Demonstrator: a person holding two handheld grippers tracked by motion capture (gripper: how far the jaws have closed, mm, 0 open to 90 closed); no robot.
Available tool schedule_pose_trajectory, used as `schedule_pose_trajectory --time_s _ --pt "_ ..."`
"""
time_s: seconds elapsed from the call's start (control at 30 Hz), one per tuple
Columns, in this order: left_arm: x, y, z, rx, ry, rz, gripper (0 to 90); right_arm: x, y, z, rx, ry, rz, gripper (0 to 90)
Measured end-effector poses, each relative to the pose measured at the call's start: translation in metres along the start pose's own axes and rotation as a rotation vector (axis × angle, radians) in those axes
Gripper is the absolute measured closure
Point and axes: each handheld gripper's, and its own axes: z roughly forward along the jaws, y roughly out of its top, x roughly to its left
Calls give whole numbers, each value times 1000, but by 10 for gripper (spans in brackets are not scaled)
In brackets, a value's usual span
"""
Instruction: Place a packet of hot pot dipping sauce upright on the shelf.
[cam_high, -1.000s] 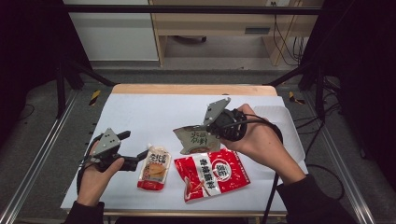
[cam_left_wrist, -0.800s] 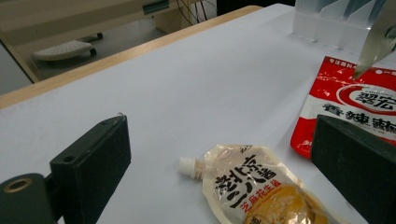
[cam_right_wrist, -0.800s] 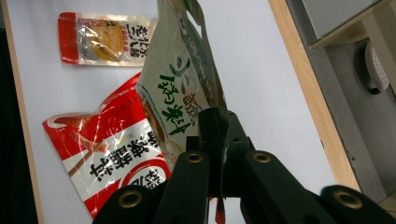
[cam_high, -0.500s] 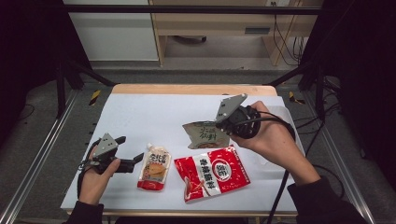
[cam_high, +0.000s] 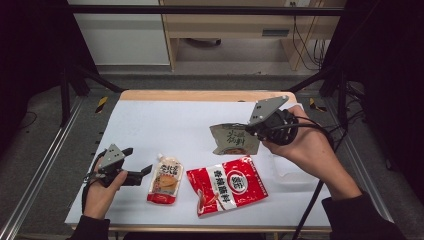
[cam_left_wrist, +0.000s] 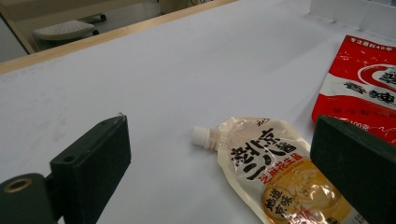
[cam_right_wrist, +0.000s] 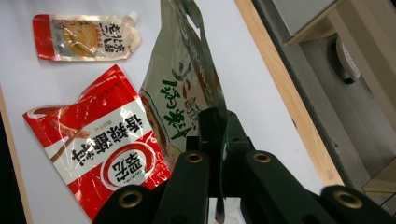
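Note:
My right gripper (cam_high: 253, 131) is shut on one edge of a green-and-tan snack pouch (cam_high: 234, 139) and holds it above the table's right half. In the right gripper view the pouch (cam_right_wrist: 187, 88) stands on edge, pinched between the jaws of the right gripper (cam_right_wrist: 219, 135). A red pouch (cam_high: 227, 184) lies flat near the front edge. A clear spouted sauce pouch (cam_high: 165, 179) with a white cap lies to its left. My left gripper (cam_high: 145, 172) is open just left of it, low over the table. In the left gripper view the spouted pouch (cam_left_wrist: 275, 172) lies ahead between the wide jaws, untouched.
The white table top (cam_high: 170, 120) has a wooden far edge (cam_high: 200, 95). A clear plastic box (cam_high: 287, 172) sits under my right forearm, and its wall (cam_left_wrist: 355, 11) shows in the left gripper view. Dark frame rails run along both sides of the table.
My right gripper has carried the green pouch to the right and slightly up, away from the red pouch. My left gripper has sunk a little beside the spouted pouch.

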Motion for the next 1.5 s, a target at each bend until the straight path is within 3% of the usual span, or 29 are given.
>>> schedule_pose_trajectory --time_s 0.33,0.73,1.2,1.5 --pt "1 -1 -1 1 2 -2 51 -10 -15 -14 -6 -29 30 900" --pt "4 -3 -5 -12 18 -6 51 -30 -39 -17 -15 -83 66 900" --pt "-5 -9 -8 8 38 29 51 -85 -86 -6 -11 -170 127 900" --pt "-6 -15 -18 6 52 38 51 -117 -103 3 -10 -231 162 900"
